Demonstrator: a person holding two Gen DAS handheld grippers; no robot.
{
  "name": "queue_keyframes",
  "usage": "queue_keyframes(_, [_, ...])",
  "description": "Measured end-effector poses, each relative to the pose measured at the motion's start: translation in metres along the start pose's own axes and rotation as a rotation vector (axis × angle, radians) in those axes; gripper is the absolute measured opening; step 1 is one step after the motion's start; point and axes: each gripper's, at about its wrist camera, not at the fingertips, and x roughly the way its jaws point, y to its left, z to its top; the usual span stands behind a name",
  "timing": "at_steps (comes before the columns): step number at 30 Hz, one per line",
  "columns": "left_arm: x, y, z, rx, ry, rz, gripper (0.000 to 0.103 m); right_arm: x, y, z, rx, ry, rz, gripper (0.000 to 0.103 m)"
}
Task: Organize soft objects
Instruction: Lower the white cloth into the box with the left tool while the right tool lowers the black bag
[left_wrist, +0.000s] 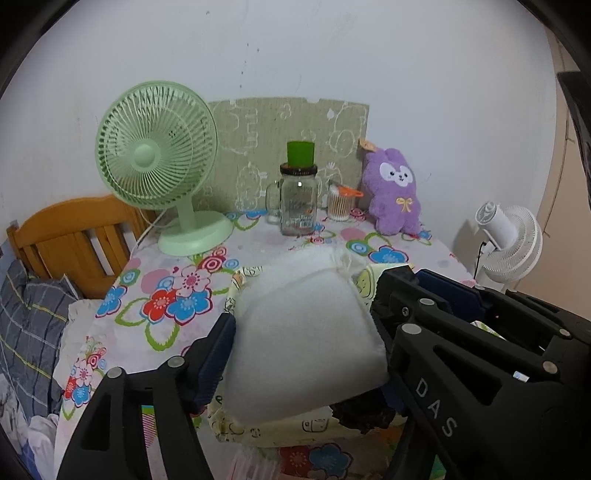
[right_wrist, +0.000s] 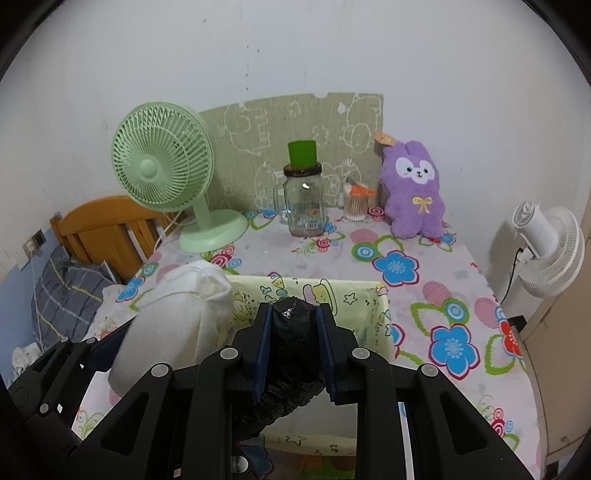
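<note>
The white soft pack (left_wrist: 303, 332) lies between the left gripper (left_wrist: 306, 336) jaws, which stand apart; whether the pads still press it I cannot tell. Its long axis runs away from the camera toward the wall, over the yellow fabric bin (right_wrist: 354, 306). The bin sits on a floral tablecloth (right_wrist: 424, 295) before a white wall (right_wrist: 295, 48). The right gripper (right_wrist: 294, 332), tilted downward, is clamped on a crumpled black bag (right_wrist: 293, 325) above the bin.
</note>
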Motion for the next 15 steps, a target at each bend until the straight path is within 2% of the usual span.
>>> queue_keyframes(1, [0.004,0.001,0.0,0.0,0.008,-0.014,0.089,0.004,0.0,-0.001,0.002,0.008,0.007,0.027])
queue_keyframes(15, [0.031,0.006,-0.009,0.005,0.069,0.01,0.094,0.034,0.001,-0.011,-0.012,0.069,0.008,0.029])
